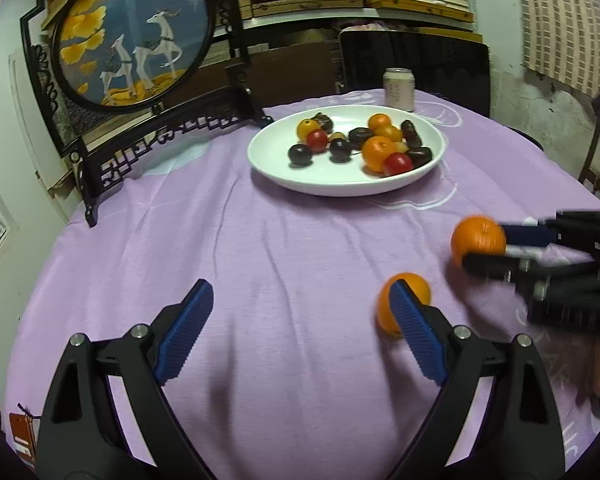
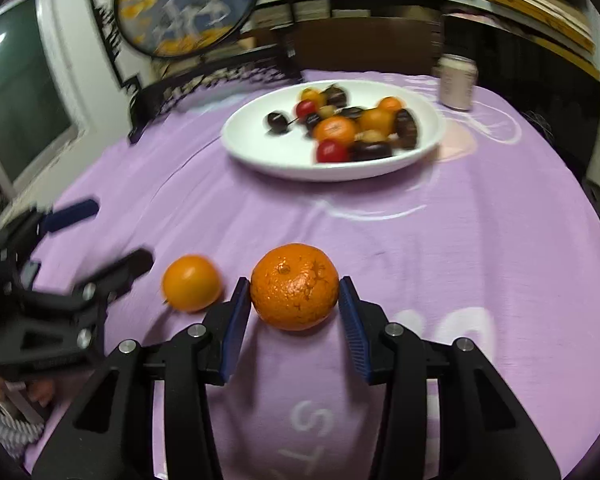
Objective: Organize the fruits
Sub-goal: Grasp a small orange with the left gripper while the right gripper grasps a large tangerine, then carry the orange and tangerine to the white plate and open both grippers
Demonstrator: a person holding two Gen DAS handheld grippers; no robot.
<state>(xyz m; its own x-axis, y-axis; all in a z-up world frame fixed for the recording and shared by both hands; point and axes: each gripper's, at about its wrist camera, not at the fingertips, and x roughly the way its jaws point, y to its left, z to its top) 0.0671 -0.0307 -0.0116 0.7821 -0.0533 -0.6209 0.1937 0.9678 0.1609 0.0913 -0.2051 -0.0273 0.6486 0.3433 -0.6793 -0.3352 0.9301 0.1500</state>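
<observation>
— While the left gripper [image 1: 300,312] gapes wide, what does it touch?
— Nothing held; a small orange [image 1: 404,304] sits behind its right finger.
— And the right gripper [image 2: 294,292]?
— Fingers pinch the big orange [image 2: 295,286] above the table [image 2: 440,248], short of the plate [image 2: 260,152].

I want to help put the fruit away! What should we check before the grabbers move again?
1. Big bumpy orange sits between the right gripper pads: ok.
2. Pads squeezing it firmly: cannot tell; they look to be just at its sides.
3. Left gripper open and empty: ok.
4. Small smooth orange lined up between the left fingers: not ok; it sits beside and behind the right-hand finger.
5. White plate has bare room at the front: ok.
6. Nothing on the purple cloth between oranges and plate: ok.
</observation>
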